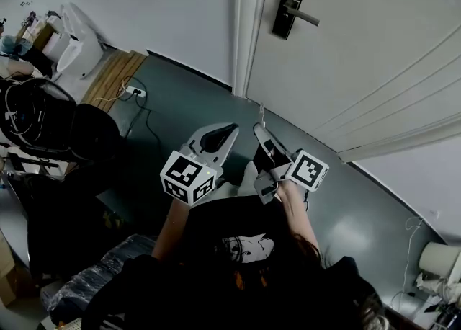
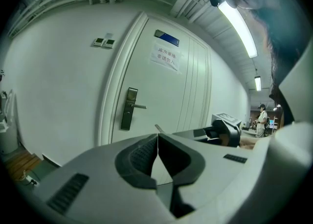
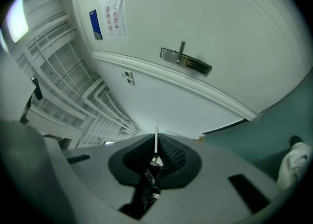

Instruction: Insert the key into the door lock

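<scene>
Here, the right gripper's (image 1: 261, 132) ribbed dark fingers are clamped on the key (image 3: 156, 142), its thin metal blade sticking out past their tips. At its 9 o'clock, the left gripper's (image 1: 225, 134) fingers are pressed together with nothing between them. Beyond, at 1 o'clock and well apart, the dark rectangular door lock (image 1: 289, 3) with its 1 straight lever sits on the smooth white panelled door (image 1: 374, 55).

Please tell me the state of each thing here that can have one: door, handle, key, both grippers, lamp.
door: closed.
door handle: level, not pressed.
key: clamped, blade pointing forward, not yet in the lock.
right gripper: shut on the key.
left gripper: shut, empty.
ceiling lamp: lit.
</scene>
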Motion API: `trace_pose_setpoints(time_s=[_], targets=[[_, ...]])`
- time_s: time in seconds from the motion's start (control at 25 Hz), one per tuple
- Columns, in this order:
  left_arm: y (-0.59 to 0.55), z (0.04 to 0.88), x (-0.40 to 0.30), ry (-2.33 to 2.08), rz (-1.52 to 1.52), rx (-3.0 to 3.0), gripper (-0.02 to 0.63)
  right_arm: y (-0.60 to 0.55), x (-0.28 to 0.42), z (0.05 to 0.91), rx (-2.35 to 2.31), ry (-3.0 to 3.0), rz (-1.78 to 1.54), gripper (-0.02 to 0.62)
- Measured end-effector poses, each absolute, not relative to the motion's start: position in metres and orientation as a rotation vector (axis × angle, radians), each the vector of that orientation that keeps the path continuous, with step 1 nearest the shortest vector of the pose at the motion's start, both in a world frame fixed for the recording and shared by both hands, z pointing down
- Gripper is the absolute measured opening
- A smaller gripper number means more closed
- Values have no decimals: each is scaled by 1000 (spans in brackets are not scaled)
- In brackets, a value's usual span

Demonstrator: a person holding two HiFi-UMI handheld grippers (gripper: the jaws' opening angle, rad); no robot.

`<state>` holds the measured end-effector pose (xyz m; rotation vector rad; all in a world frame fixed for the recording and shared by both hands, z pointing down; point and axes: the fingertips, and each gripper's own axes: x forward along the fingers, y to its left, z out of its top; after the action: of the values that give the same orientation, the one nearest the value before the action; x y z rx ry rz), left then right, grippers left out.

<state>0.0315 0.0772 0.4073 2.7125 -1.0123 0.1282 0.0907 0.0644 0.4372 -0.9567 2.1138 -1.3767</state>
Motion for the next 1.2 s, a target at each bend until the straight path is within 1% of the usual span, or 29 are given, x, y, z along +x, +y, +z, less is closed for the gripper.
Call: trace_pose_setpoints(time_s=[0.24, 0.72, 0.92, 1.2], targets=[[62, 417, 37, -1047, 111, 2664, 9, 46, 101, 445, -930, 2111, -1419, 20], [38, 426, -2, -1156, 129, 2583, 9, 7, 65, 448, -839, 2132, -1479, 20], [-8, 428, -2, -1129, 133, 2594, 9, -36, 65, 451, -856, 2112, -1478, 20], [-103, 420, 15, -1067, 153, 2647, 9, -132, 96, 452, -947, 2074, -1446, 20]])
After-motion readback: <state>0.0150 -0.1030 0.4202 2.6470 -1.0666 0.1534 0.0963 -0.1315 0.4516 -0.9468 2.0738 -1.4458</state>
